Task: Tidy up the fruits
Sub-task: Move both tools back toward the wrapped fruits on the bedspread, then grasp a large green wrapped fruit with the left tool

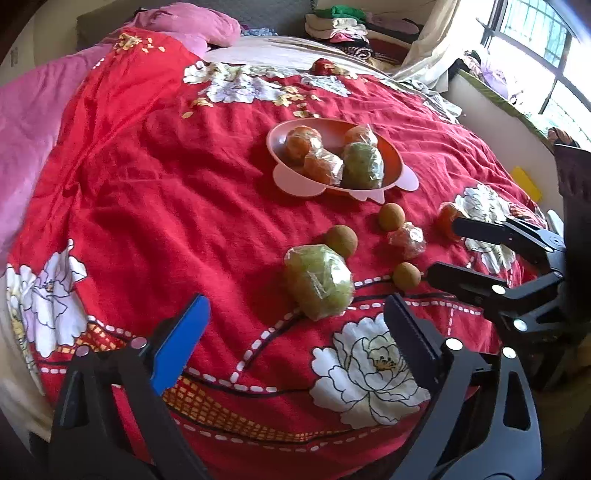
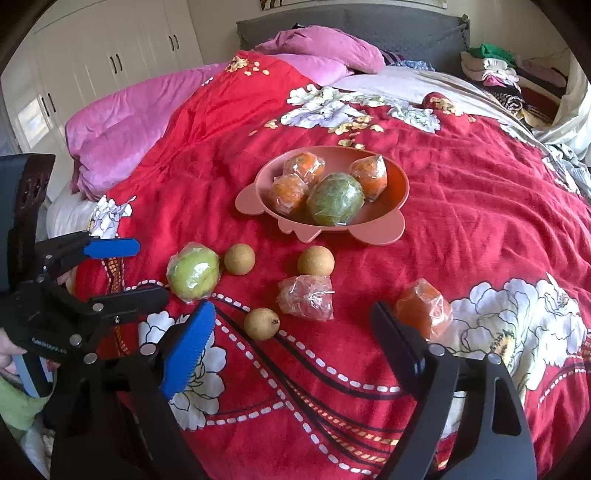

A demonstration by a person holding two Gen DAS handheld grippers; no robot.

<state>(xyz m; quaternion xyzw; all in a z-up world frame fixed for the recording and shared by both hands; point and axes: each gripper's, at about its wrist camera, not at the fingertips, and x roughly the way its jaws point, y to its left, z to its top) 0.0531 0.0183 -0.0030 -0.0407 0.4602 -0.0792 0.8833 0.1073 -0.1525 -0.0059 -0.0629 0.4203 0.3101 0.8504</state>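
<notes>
Left gripper [image 1: 295,317] and right gripper [image 2: 291,325] jaws both released, empty, over loose fruit on bed [image 2: 480,229]; pink bowl [image 2: 258,184] half filled.

Four wrapped fruits [image 2: 325,184] are held in the bowl [image 2: 400,186] on the bed [image 2: 480,229], six loose fruits [image 2: 316,260] being spread before the bowl.

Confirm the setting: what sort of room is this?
A bedroom, most likely. The fruit lies on a bed with a red flowered quilt, a grey headboard stands behind it, and a white wardrobe fills one wall.
</notes>
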